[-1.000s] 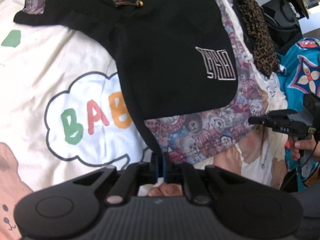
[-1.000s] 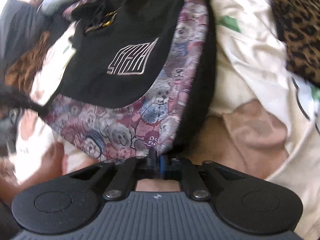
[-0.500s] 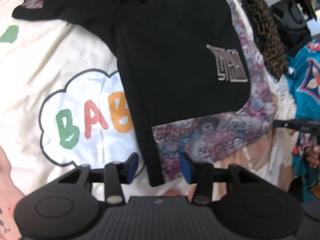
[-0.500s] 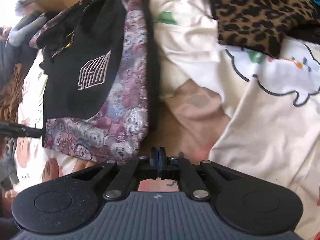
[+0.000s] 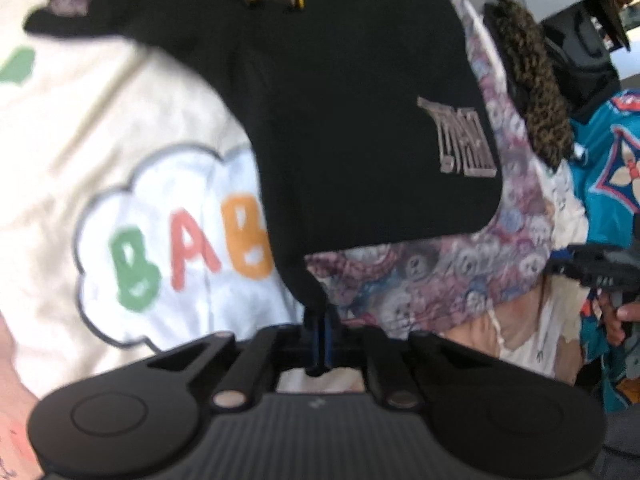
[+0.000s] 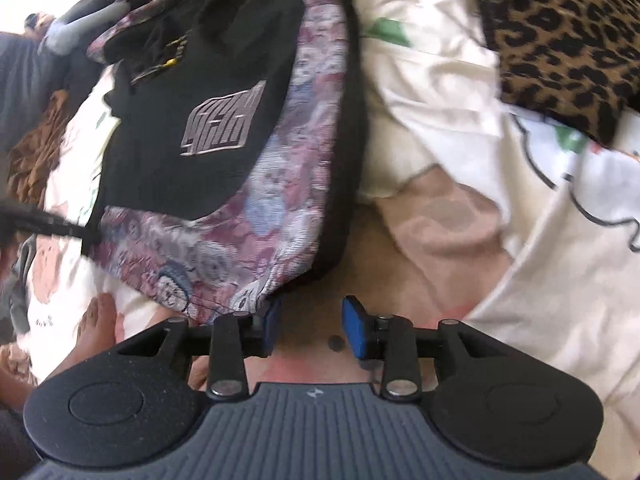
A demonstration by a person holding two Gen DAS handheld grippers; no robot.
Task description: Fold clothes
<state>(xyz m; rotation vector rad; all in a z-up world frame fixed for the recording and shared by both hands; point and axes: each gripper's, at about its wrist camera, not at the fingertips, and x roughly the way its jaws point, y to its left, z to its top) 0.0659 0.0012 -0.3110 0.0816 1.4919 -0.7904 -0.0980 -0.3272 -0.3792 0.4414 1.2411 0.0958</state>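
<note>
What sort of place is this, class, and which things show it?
Probably a bedroom: the garment lies on a soft quilt printed with cartoon letters, with a leopard-print cloth and other clothes nearby.

A cream cartoon blanket, a leopard-print cloth, perhaps a teal cushion.

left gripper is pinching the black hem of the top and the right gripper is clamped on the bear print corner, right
Not quite. The left gripper is shut on the black hem of the top, but the right wrist view shows the right gripper open, its blue pads apart beside the bear print corner, holding nothing.
</note>
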